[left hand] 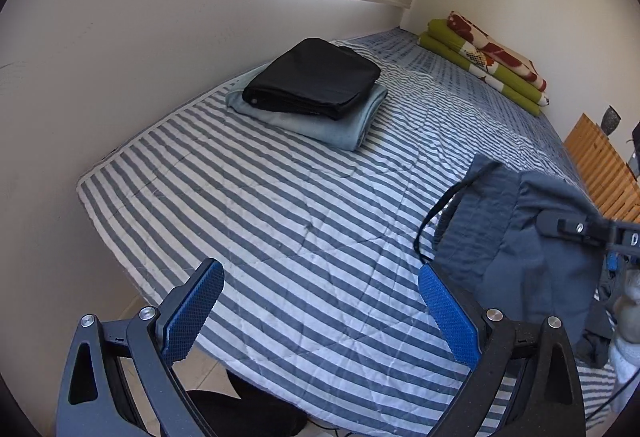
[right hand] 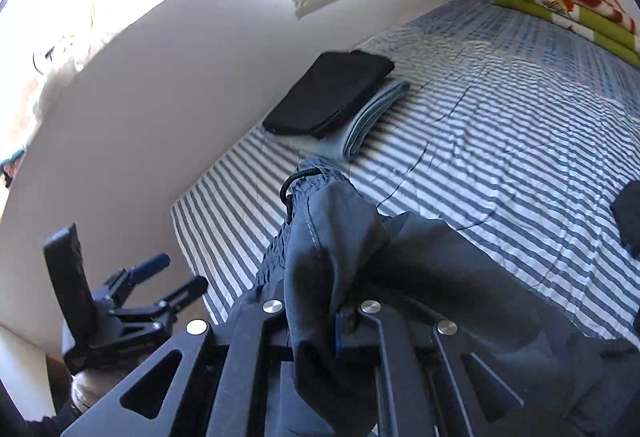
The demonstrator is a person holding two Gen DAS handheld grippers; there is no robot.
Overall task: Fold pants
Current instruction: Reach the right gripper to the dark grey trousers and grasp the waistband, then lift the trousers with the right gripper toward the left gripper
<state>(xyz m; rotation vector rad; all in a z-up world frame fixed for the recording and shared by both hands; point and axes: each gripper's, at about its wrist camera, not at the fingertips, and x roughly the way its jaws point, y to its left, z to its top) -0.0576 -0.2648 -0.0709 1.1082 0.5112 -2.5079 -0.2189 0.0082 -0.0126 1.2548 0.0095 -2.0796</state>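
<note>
Pants [right hand: 340, 257], grey-blue with a black drawstring, hang bunched from the right gripper [right hand: 340, 321], pinched tight at the waistband over the bed's [left hand: 280, 197] near edge. The left gripper [left hand: 320, 301] hovers wide and empty above the stripes. Held by one point only, the cloth could slip free or land twisted. No legible writing; only a cut-off letter shows on the right tool.

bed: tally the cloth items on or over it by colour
black: 1, folded piece on top of the stack
light blue: 1, folded piece under it
grey-blue: 1, pants in the right gripper
green and red: 1, blanket at the far end
total: 4
</note>
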